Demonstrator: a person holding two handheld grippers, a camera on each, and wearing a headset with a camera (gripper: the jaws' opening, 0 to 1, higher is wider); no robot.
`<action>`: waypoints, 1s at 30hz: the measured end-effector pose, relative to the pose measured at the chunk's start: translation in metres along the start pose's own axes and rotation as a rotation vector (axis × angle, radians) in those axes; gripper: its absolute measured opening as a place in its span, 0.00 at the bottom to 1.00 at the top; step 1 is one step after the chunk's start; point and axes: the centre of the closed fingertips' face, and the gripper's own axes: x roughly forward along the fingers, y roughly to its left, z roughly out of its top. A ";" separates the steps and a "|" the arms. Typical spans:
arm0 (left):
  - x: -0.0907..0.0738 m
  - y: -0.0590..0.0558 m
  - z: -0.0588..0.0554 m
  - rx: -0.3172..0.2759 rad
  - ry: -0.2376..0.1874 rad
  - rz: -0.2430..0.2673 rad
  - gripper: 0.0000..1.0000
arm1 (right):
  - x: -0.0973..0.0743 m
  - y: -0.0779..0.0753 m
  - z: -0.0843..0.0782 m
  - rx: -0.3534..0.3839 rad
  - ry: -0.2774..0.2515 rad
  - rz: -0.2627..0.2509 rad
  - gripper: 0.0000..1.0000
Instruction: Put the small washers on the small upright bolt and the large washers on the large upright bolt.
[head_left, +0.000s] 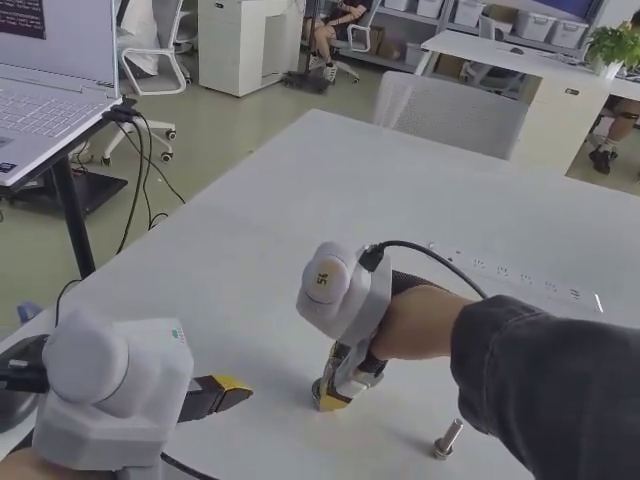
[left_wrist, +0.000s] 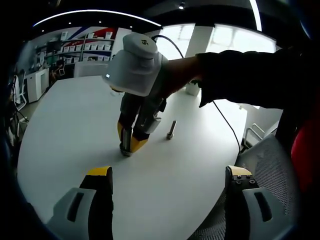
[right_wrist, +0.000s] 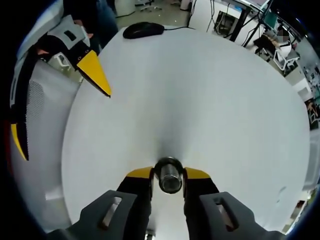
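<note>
Pretty early days on this one imo. The right claw (head_left: 333, 392) points down at the tabletop (head_left: 300, 200) and is clamped tight around a bolt (right_wrist: 170, 181), holding it on end with its lower end right at the surface. In the right gripper view you're looking straight down onto the bolt's top, pinched between the two yellow tips. A second bolt (head_left: 447, 438) lies flat on its side near the person's sleeve (head_left: 540, 380), so that one isn't upright yet. The left claw (left_wrist: 169, 171) hovers off to the side, spread wide with nothing in it. The lying bolt is bare, and the claw hides most of the held one, so as far as I can see no washers are on anything. I honestly can't tell which bolt is the large one. My read: nearly everything is left, meaning both bolts standing free and then all the washers sorted onto them
</note>
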 end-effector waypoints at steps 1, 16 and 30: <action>0.000 0.000 0.000 0.000 0.000 0.000 0.93 | 0.000 0.000 0.000 -0.001 0.001 0.001 0.24; 0.000 0.001 0.000 -0.001 0.000 0.001 0.93 | -0.004 0.000 -0.001 0.003 -0.016 0.003 0.31; 0.001 0.000 0.001 0.009 0.007 -0.005 0.93 | -0.021 -0.003 -0.005 0.036 -0.060 -0.029 0.39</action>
